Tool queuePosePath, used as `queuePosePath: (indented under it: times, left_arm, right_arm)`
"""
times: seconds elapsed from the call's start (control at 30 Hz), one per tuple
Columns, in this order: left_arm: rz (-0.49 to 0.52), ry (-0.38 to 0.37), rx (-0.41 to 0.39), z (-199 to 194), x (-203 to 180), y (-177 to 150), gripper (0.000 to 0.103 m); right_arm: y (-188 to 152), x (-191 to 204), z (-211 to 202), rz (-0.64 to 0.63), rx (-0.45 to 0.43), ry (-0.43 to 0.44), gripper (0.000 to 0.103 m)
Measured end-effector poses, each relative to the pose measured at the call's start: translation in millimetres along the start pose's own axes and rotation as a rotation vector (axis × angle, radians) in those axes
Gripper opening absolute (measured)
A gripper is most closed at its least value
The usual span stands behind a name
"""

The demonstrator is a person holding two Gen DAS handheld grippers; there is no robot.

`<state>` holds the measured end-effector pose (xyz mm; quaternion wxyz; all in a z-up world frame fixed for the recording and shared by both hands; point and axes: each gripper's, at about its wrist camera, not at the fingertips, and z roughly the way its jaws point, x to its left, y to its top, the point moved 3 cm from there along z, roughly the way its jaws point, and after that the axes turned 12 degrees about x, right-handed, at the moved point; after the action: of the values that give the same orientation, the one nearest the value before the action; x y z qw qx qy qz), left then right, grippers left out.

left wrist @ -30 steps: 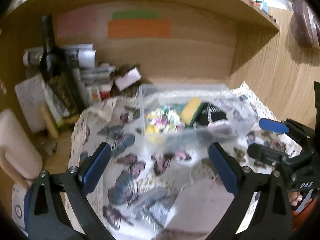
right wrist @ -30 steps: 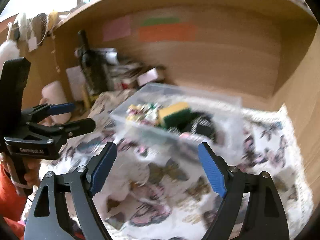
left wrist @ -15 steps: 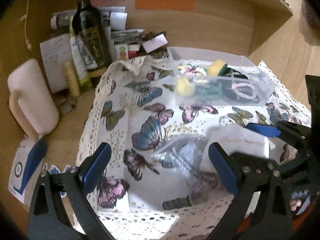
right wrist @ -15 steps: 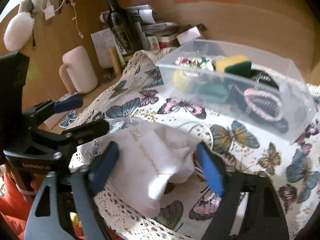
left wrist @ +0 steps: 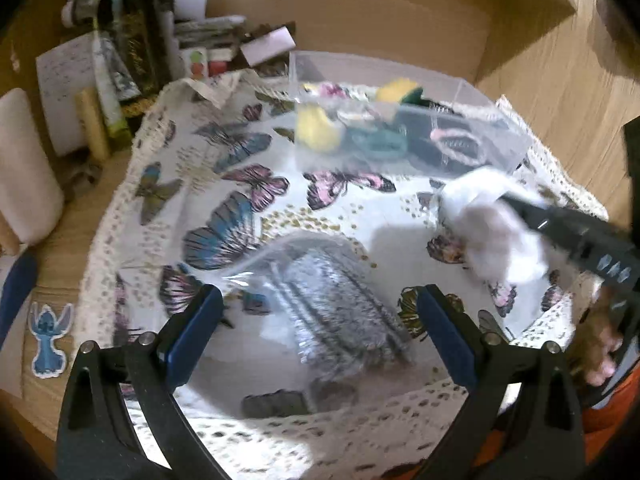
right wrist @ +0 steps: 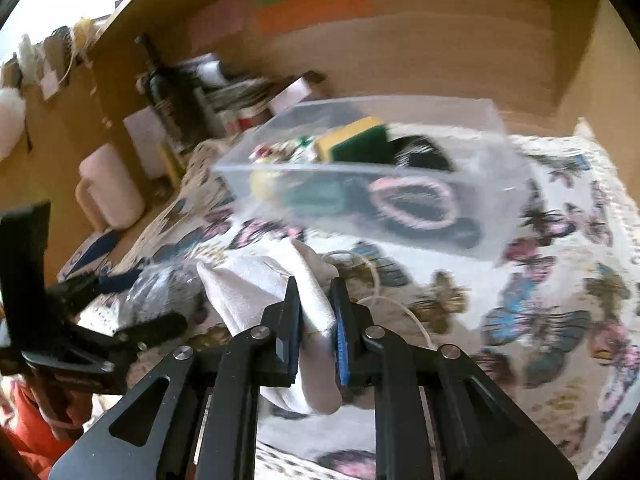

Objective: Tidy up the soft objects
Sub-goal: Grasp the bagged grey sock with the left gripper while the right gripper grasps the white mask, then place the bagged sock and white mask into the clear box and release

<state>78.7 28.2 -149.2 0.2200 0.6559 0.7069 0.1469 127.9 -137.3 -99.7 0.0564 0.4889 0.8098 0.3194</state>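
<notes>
My right gripper (right wrist: 316,316) is shut on a white cloth pouch (right wrist: 276,280) and holds it above the butterfly tablecloth (right wrist: 560,300); the pouch also shows in the left wrist view (left wrist: 492,232). My left gripper (left wrist: 320,336) is open and empty, just above a clear bag of grey fluffy sticks (left wrist: 336,304). A clear plastic box (right wrist: 380,176) behind holds a yellow-green sponge (right wrist: 352,140), a pink hair tie (right wrist: 412,204) and other soft items. The box also shows in the left wrist view (left wrist: 404,120).
A dark wine bottle (left wrist: 132,36), papers and small boxes stand at the back left by the wooden wall. A pale pink mug (right wrist: 108,192) sits left of the cloth. A blue cartoon sticker (left wrist: 50,340) lies on the desk.
My right gripper has shut on the white pouch and lifted it off the cloth toward the box. My left gripper has come lower over the bag of grey sticks.
</notes>
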Motion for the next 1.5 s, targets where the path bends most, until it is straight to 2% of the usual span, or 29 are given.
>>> queuePosePath:
  times: [0.07, 0.1, 0.13, 0.17, 0.2, 0.23, 0.4, 0.67, 0.87, 1.03, 1.1, 1.27, 1.5]
  left_arm:
    - [0.011, 0.012, -0.010, 5, -5, 1, 0.082]
    - [0.020, 0.013, -0.008, 7, -7, 2, 0.063]
    - [0.030, 0.014, -0.003, 9, -9, 2, 0.052]
    - [0.033, 0.014, -0.010, 9, -10, 3, 0.046]
    - [0.037, 0.009, -0.018, 8, -12, 4, 0.036]
    - [0.041, 0.009, -0.021, 7, -13, 5, 0.035]
    - [0.056, 0.027, -0.104, -14, -18, 18, 0.032]
    - [0.069, -0.008, -0.231, -50, -26, 58, 0.032]
    - [0.054, -0.079, -0.287, -68, -29, 94, 0.032]
    - [0.055, -0.075, -0.321, -74, -30, 124, 0.033]
    - [0.057, -0.073, -0.322, -72, -31, 137, 0.033]
    - [0.057, -0.071, -0.285, -53, -33, 162, 0.033]
    - [0.057, -0.070, -0.170, -3, -30, 182, 0.033]
  right_arm:
    - [0, -7, -7, 0.012, -0.019, -0.031, 0.013]
    - [0, -10, -9, 0.016, -0.028, -0.042, 0.013]
    - [0, -12, -11, 0.019, -0.034, -0.052, 0.013]
    - [1, -15, -14, 0.023, -0.042, -0.063, 0.013]
    - [2, -16, -16, 0.025, -0.048, -0.069, 0.013]
    - [2, -18, -19, 0.026, -0.055, -0.075, 0.013]
    - [10, -22, -31, 0.029, -0.099, -0.098, 0.013]
    - [33, -24, -64, 0.005, -0.219, -0.143, 0.013]
    - [55, -23, -89, -0.014, -0.301, -0.161, 0.013]
    - [79, -22, -97, -0.045, -0.367, -0.186, 0.013]
    - [89, -22, -96, -0.064, -0.405, -0.197, 0.013]
    - [112, -28, -78, -0.070, -0.387, -0.228, 0.013]
    - [130, -43, -21, -0.075, -0.246, -0.275, 0.013]
